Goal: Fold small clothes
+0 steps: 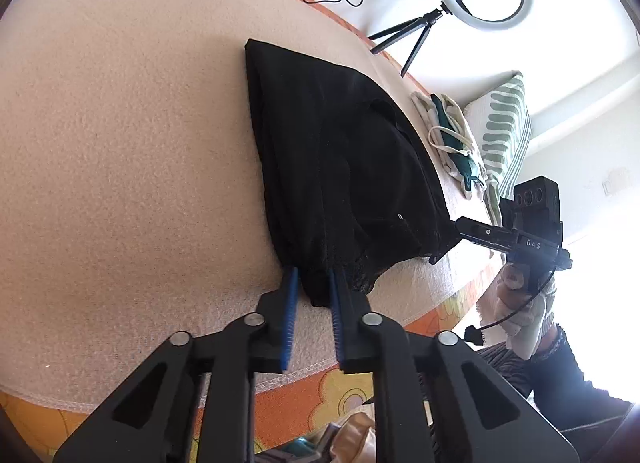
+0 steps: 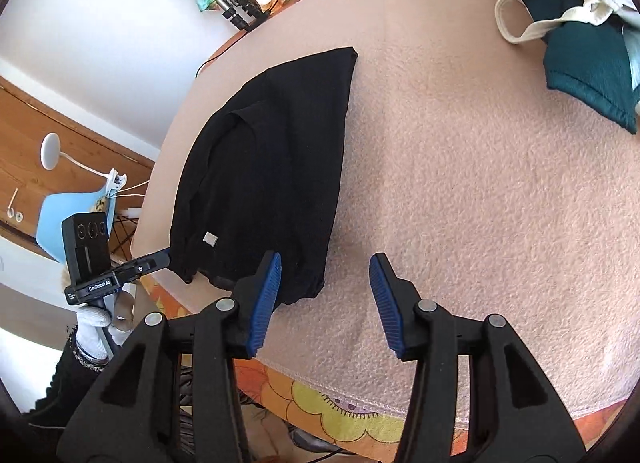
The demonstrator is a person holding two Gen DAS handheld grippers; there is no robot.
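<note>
Garment (image 1: 340,167) | L gripper (image 1: 314,279) pinches corner | R gripper (image 2: 326,271) open, tag (image 2: 210,239) R-view only

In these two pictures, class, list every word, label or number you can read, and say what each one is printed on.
"DAS": on the body of the right tool, seen from the left wrist view.
"GenRobot.AI": on the body of the left tool, seen from the right wrist view; smaller print beside it is too small to read.
The pale tag on the black garment: no readable text.
</note>
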